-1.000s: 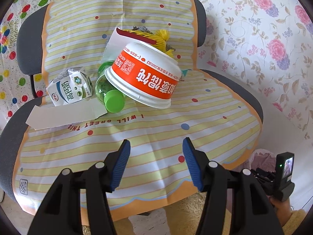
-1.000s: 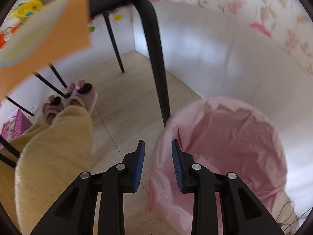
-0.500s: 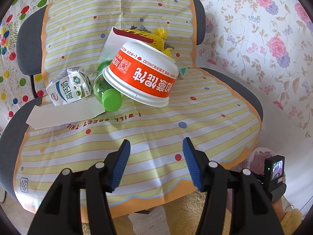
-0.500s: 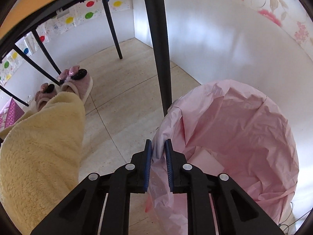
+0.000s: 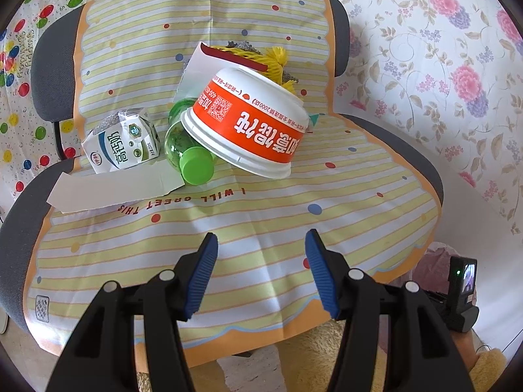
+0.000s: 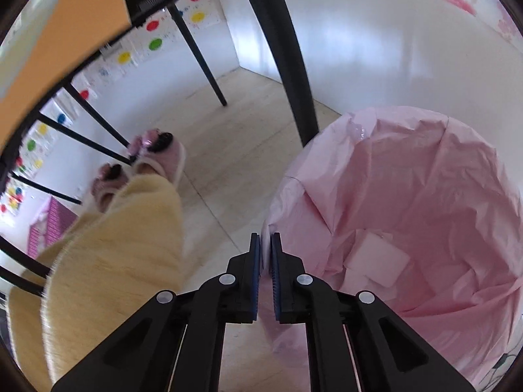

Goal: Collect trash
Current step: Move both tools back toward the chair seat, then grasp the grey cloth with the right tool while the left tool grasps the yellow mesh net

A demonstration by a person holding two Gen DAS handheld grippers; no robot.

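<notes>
Fingers of the right gripper are closing on the rim of the pink bin liner. Left gripper hangs open and empty over the chair, short of the noodle bowl, green bottle and milk carton.

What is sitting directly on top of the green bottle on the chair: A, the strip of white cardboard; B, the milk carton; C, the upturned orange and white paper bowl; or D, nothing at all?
C: the upturned orange and white paper bowl leans over the green bottle, covering most of its body, while the milk carton stands beside the bottle.
</notes>
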